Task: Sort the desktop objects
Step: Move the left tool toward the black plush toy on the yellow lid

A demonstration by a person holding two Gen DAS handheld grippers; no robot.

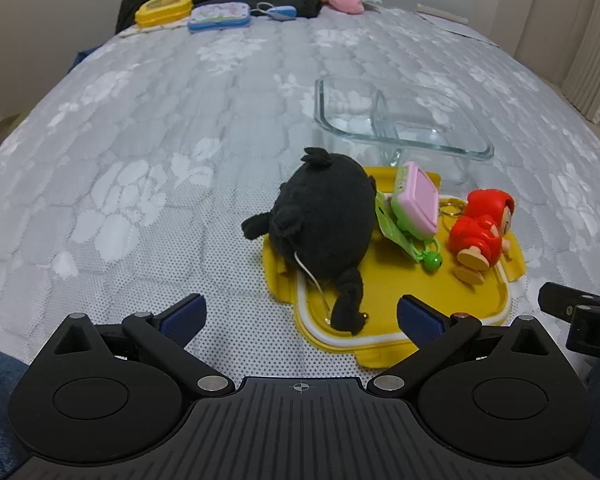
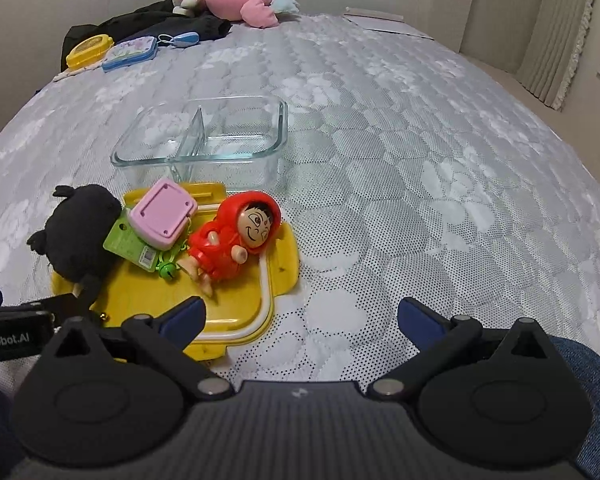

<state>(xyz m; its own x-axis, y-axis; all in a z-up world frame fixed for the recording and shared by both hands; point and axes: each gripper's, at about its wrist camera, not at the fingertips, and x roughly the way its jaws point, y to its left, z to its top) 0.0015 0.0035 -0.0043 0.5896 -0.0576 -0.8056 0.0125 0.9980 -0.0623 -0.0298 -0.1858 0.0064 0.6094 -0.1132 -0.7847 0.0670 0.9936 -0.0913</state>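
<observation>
Quilted bed (image 2: pixel 380 168): toys on yellow lid (image 2: pixel 140 300), glass container (image 2: pixel 204 136) behind; both my tools (image 1: pixel 300 316) (image 2: pixel 300 316) spread wide, empty.

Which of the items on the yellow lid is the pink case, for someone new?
Find the yellow lid in front of the glass container. Between the black plush and the red figure lies the pink case, flat, boxy, green-edged.

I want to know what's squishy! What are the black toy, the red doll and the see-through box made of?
The black toy looks like soft plush: fuzzy, matte, floppy limbs. The red doll seems hard plastic: smooth and shiny, with a painted face. The see-through box looks like glass, with thick clear walls and greenish edges, though it could be clear plastic.
</observation>
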